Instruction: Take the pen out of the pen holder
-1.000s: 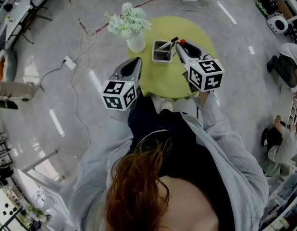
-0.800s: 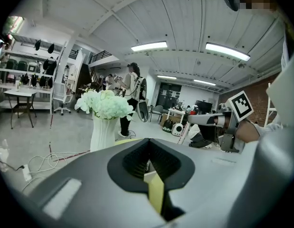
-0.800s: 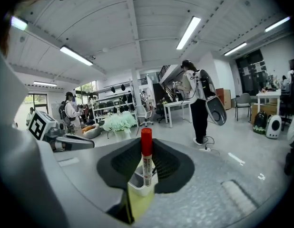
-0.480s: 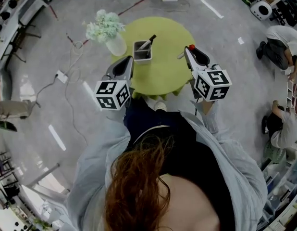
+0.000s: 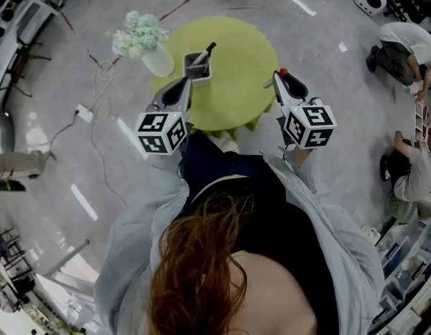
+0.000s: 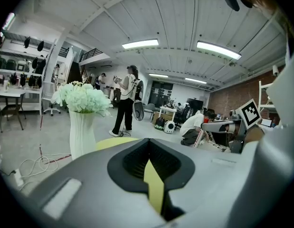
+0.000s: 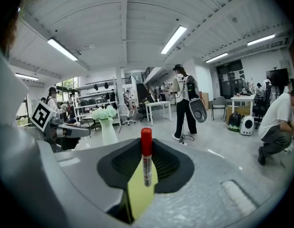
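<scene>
- Grey, glossy workshop floor (image 5: 76,138), cables trailing across it; people (image 5: 400,44) crouched off at 2 o'clock in the head view.
- Round yellow-green desk (image 5: 236,54) at 12 o'clock, straight ahead of the person.
- White vase (image 5: 158,61) of pale flowers at the desk's 10 o'clock edge.
- Pen holder (image 5: 198,68) just beside the vase, at 9 o'clock from the desk's middle – one dark pen (image 5: 206,51) leaning in it.
- Right gripper (image 5: 279,77) over the desk's 3 o'clock rim, well apart from the holder.
- Jaws clamped on the red-capped pen (image 7: 146,161), held upright, cap uppermost – clear of the holder.
- Left gripper (image 5: 185,84) at the desk's 8 o'clock rim, near the holder; jaws together at the tips, nothing between them.
</scene>
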